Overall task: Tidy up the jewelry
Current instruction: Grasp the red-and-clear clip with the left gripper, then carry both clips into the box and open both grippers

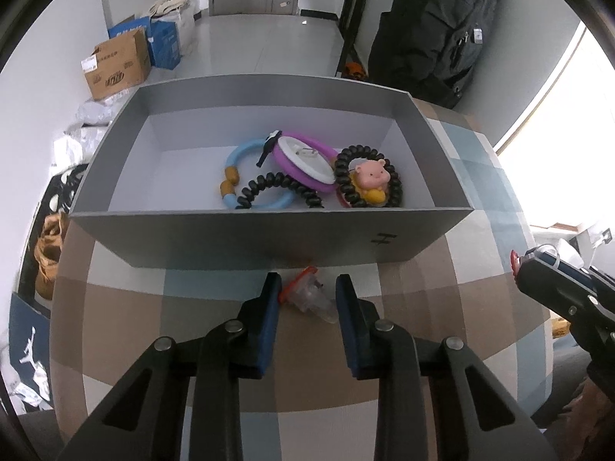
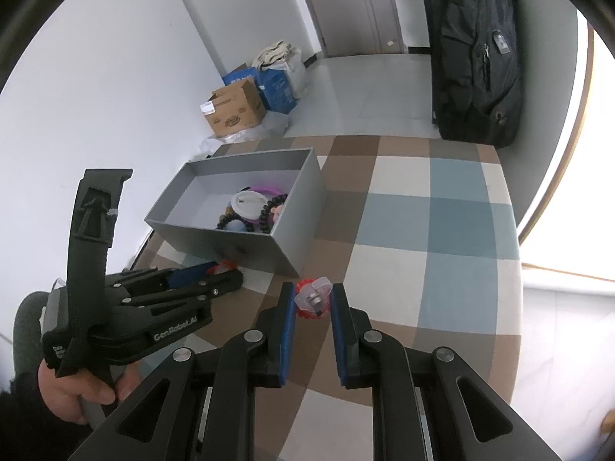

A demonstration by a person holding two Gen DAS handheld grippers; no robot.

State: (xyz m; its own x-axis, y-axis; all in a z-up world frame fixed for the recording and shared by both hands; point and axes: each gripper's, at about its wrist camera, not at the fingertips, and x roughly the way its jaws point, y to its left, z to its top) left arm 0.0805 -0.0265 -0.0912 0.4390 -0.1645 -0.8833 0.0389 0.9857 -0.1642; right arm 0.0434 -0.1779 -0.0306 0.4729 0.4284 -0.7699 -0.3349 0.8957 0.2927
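Note:
A grey box (image 1: 269,238) stands on the checked tablecloth and holds a blue ring (image 1: 238,153), a purple-and-white disc (image 1: 303,161), black coil bands (image 1: 369,153) and a pink pig charm (image 1: 371,174). My left gripper (image 1: 307,292) is open around a clear and orange trinket (image 1: 307,296) lying before the box. My right gripper (image 2: 313,299) is shut on a clear and red trinket (image 2: 313,299), held above the cloth right of the box (image 2: 303,207). The left gripper (image 2: 226,276) also shows in the right wrist view.
The round table's checked cloth (image 2: 442,230) stretches to the right of the box. A black backpack (image 2: 476,57) stands at the table's far edge. Cardboard and blue boxes (image 2: 238,107) sit on the floor by the wall.

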